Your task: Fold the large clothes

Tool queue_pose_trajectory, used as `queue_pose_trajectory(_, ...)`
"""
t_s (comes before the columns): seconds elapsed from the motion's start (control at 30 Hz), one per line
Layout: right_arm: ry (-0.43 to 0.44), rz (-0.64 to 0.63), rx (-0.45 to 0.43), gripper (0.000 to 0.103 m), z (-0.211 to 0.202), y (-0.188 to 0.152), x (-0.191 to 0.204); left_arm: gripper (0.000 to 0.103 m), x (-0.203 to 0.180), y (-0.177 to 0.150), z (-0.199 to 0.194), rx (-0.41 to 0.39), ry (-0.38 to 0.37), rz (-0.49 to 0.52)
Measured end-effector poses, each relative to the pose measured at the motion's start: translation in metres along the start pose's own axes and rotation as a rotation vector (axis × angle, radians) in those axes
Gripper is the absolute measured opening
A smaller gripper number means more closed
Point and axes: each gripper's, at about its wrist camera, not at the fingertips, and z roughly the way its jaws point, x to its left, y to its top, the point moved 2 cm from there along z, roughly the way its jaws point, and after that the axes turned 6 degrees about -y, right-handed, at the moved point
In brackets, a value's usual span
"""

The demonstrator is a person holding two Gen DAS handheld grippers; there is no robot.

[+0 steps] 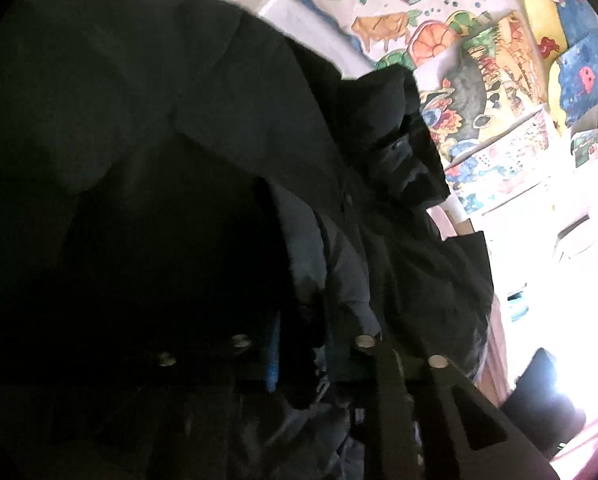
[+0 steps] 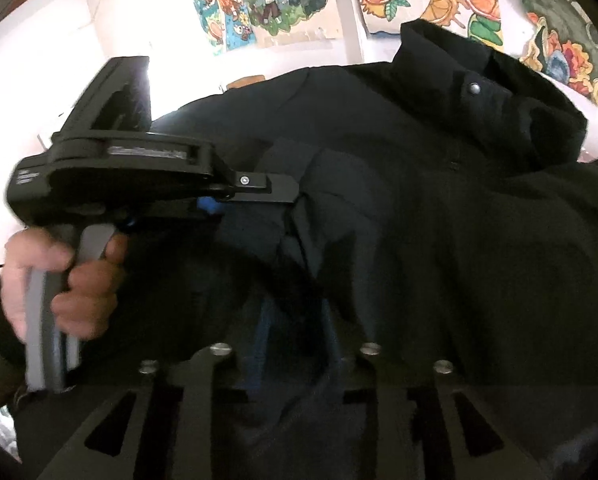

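Observation:
A large black padded jacket (image 1: 179, 120) fills the left wrist view, held up in the air with its collar (image 1: 395, 136) to the right. My left gripper (image 1: 299, 320) is shut on a fold of the jacket. In the right wrist view the same jacket (image 2: 439, 200) hangs across the frame, its collar with a snap button (image 2: 475, 89) at upper right. My right gripper (image 2: 295, 320) is shut on the jacket fabric. The left gripper (image 2: 295, 196) shows there too, held in a hand (image 2: 59, 280) and pinching the jacket's edge.
Colourful drawings (image 1: 479, 60) cover the white wall behind the jacket; they also show in the right wrist view (image 2: 267, 0). A bright light glares at lower right (image 1: 571, 392) beside a dark object (image 1: 539, 404).

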Motion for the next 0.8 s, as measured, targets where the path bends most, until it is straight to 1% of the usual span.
queue_pose_trajectory(0.03,-0.002,-0.005,-0.003,0.037,-0.003,0.002,0.001,0.01,-0.003,0.0,-0.002,-0.018,0.013,0.018)
queue_pose_trajectory(0.1,-0.023,-0.031,-0.035,0.053,-0.026,-0.003,-0.004,0.008,-0.013,0.004,-0.013,-0.079,0.062,0.076)
queue_pose_trajectory(0.13,-0.037,-0.04,-0.052,0.058,-0.034,-0.003,-0.006,0.008,-0.02,0.007,-0.022,-0.121,0.095,0.117)
queue_pose_trajectory(0.17,-0.062,-0.06,-0.094,0.065,-0.051,-0.006,-0.012,0.007,-0.025,0.01,-0.03,-0.157,0.124,0.148)
queue_pose_trajectory(0.23,-0.102,-0.08,-0.151,0.067,-0.068,-0.005,-0.02,0.007,-0.034,0.017,-0.046,-0.231,0.181,0.207)
queue_pose_trajectory(0.3,-0.165,-0.076,-0.205,0.075,-0.083,-0.001,-0.035,0.007,-0.038,0.022,-0.06,-0.291,0.253,0.259)
queue_pose_trajectory(0.37,-0.26,-0.039,-0.244,0.08,-0.09,0.002,-0.056,0.007,-0.035,0.026,-0.063,-0.316,0.292,0.286)
queue_pose_trajectory(0.43,-0.351,-0.008,-0.238,0.08,-0.081,0.009,-0.075,0.007,-0.029,0.027,-0.056,-0.306,0.329,0.293)
queue_pose_trajectory(0.5,-0.449,0.008,-0.171,0.08,-0.062,0.007,-0.1,0.007,-0.018,0.025,-0.042,-0.266,0.382,0.291)
queue_pose_trajectory(0.57,-0.497,0.025,-0.117,0.08,-0.044,0.003,-0.117,0.007,-0.003,0.019,-0.025,-0.211,0.453,0.292)
queue_pose_trajectory(0.6,-0.509,0.038,-0.083,0.08,-0.031,0.0,-0.127,0.007,0.005,0.017,-0.018,-0.19,0.485,0.296)
queue_pose_trajectory(0.63,-0.514,0.048,-0.059,0.08,-0.023,-0.003,-0.132,0.008,0.01,0.016,-0.016,-0.18,0.497,0.295)
queue_pose_trajectory(0.67,-0.51,0.068,-0.016,0.08,-0.012,-0.008,-0.14,0.009,0.017,0.014,-0.012,-0.167,0.506,0.284)
queue_pose_trajectory(0.7,-0.489,0.09,0.019,0.08,-0.003,-0.012,-0.146,0.01,0.023,0.013,-0.009,-0.156,0.504,0.268)
queue_pose_trajectory(0.77,-0.467,0.108,0.035,0.081,0.005,-0.02,-0.152,0.013,0.03,0.012,-0.008,-0.153,0.498,0.251)
queue_pose_trajectory(0.8,-0.472,0.104,0.045,0.084,0.009,-0.023,-0.153,0.014,0.031,0.011,-0.008,-0.156,0.494,0.247)
